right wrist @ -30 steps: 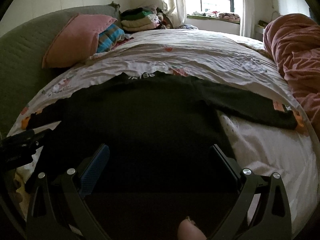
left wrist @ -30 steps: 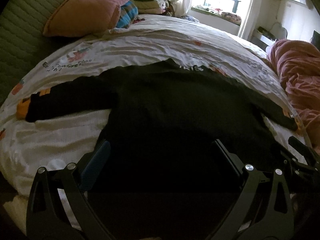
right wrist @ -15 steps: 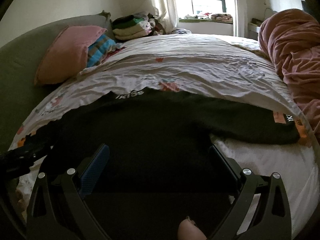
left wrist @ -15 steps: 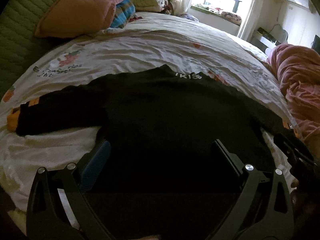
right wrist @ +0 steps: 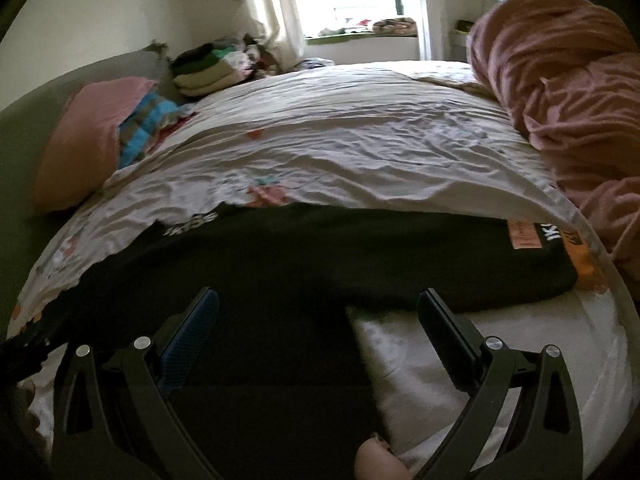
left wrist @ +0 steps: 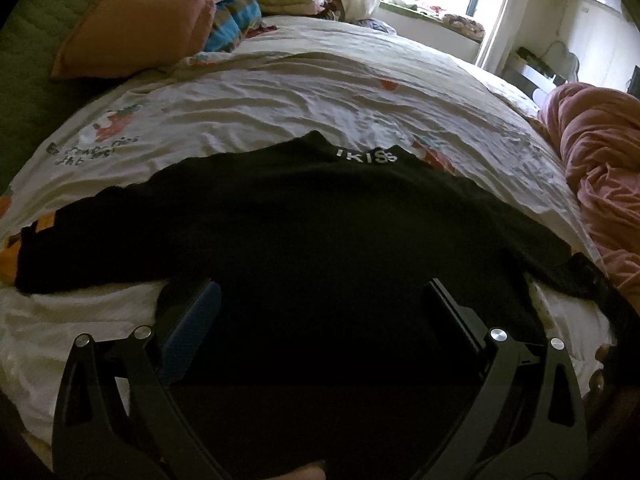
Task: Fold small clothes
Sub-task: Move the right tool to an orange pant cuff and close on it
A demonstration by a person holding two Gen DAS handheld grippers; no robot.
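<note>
Two grippers are hanging low over the black long-sleeved top, which is lying flat on the printed bed sheet, sleeves spread. You are keeping the left gripper wide apart above the body, the right gripper equally wide at its right sleeve.
</note>
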